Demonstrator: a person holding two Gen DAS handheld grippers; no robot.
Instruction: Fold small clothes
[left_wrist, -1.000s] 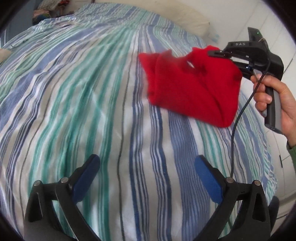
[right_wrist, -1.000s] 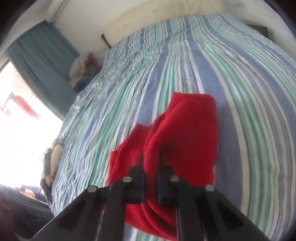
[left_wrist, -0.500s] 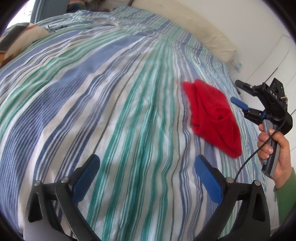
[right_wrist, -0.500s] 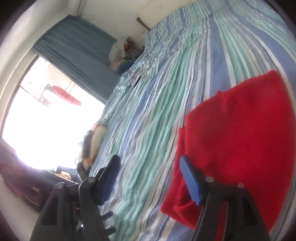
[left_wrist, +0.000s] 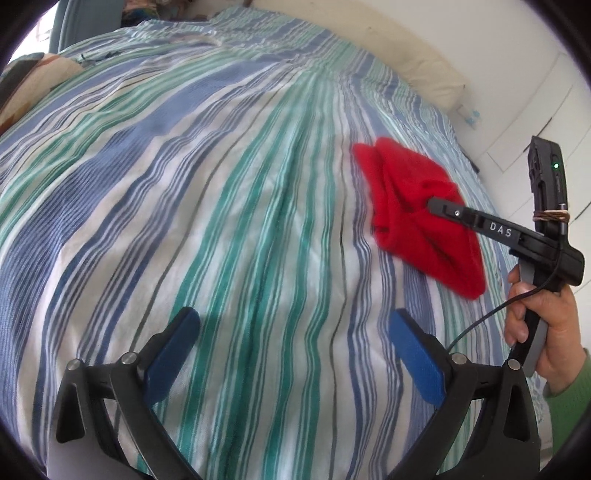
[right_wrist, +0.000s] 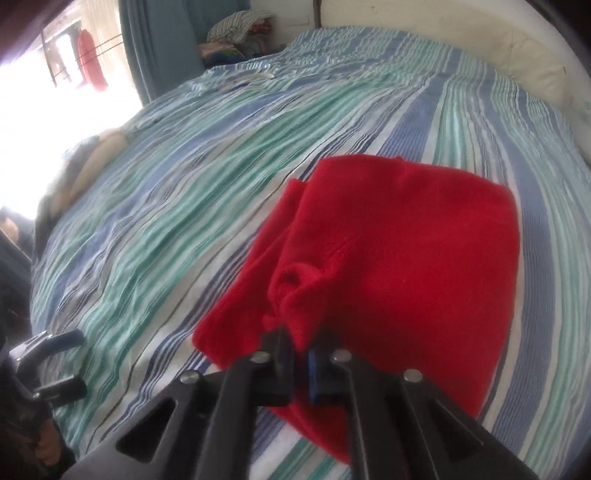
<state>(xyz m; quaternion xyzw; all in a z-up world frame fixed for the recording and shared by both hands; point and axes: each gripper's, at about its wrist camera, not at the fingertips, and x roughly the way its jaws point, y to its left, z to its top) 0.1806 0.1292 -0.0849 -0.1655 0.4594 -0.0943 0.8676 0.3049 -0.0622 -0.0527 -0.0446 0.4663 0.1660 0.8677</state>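
Note:
A red garment (left_wrist: 399, 184) (right_wrist: 406, 240) lies folded into a rough square on the right part of the striped bed cover (left_wrist: 221, 184) (right_wrist: 221, 166). My right gripper (right_wrist: 301, 350) (left_wrist: 434, 203) comes down on its near edge. Its jaws are closing and pinch a raised ridge of red cloth between the pads. A hand (left_wrist: 535, 321) in a green sleeve holds that gripper. My left gripper (left_wrist: 293, 319) (right_wrist: 55, 354) hangs open over bare striped cover, well to the left of the garment, with nothing between its blue pads.
A cream pillow (left_wrist: 424, 70) (right_wrist: 532, 70) lines the far edge of the bed. A pile of clothes (right_wrist: 236, 33) sits beside a blue curtain (right_wrist: 155, 44) and a bright window. A patterned cushion (left_wrist: 37, 74) lies at the bed's left edge.
A second ago the right gripper held the garment up; it then let go and stood open beside it. Now it is down and shut on a fold. The left gripper stays open.

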